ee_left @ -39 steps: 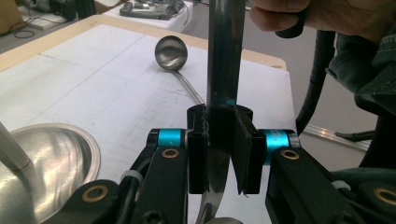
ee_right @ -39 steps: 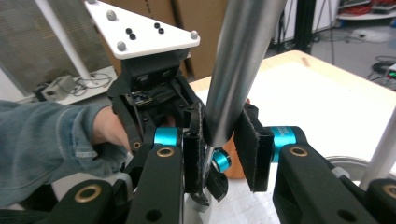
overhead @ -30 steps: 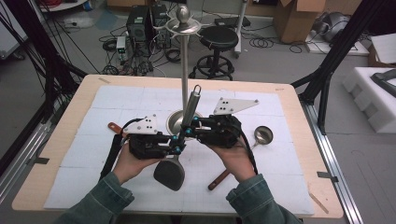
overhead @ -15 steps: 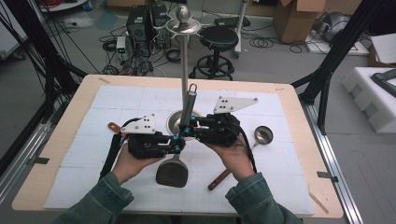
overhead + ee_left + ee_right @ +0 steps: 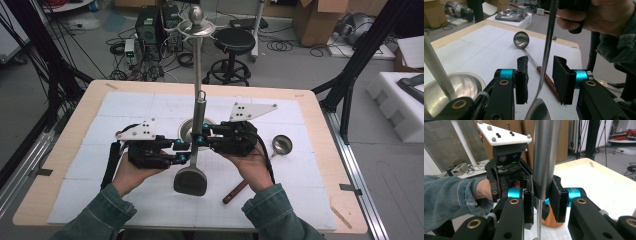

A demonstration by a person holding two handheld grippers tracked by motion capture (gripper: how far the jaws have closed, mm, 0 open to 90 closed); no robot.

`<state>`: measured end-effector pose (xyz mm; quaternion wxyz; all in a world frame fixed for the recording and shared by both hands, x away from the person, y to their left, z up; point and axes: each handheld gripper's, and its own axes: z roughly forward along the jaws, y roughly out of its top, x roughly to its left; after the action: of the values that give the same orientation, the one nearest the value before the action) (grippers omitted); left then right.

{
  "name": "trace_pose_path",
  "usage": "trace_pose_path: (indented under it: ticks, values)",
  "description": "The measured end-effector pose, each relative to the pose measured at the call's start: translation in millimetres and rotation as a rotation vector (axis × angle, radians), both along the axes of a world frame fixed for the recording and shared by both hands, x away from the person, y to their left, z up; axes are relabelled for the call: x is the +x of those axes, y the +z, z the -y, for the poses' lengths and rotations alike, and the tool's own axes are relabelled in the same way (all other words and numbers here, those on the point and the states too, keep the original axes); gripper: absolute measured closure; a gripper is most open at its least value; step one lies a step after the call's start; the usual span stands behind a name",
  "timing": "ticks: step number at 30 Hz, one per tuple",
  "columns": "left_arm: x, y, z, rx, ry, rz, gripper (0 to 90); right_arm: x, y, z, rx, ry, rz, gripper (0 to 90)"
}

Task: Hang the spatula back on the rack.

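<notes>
A spatula [image 5: 190, 172] is held upright above the worktop [image 5: 320, 150], its dark blade lowest and nearest the person. Its thin metal shaft is seen between the pads of the left claw [image 5: 540, 79], which have just been opening and appear not to touch it, so that claw is released. Higher up, the thick steel handle is clenched by the right claw [image 5: 543, 202]. Behind stands a rack [image 5: 197, 30] on a round base, and to the right a ladle [image 5: 281, 145] lies on the worktop
</notes>
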<state>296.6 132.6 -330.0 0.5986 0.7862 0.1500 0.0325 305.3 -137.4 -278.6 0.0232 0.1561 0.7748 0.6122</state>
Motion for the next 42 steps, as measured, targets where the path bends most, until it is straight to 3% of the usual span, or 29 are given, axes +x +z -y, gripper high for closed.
trace_pose_path:
  ticks: [13,26,42]
  values:
    - [-8.9,-2.5,-21.7,0.062,0.033,0.013,53.0,7.9,12.9,4.0,-0.010,0.011,0.040,75.9]
    - [-16.9,-12.8,-44.2,0.086,0.099,0.024,42.7,21.0,22.3,9.6,-0.031,0.028,0.052,75.9]
    - [-22.1,-19.0,-52.2,0.122,0.136,0.026,33.4,34.8,27.3,9.7,-0.034,0.030,0.058,75.9]
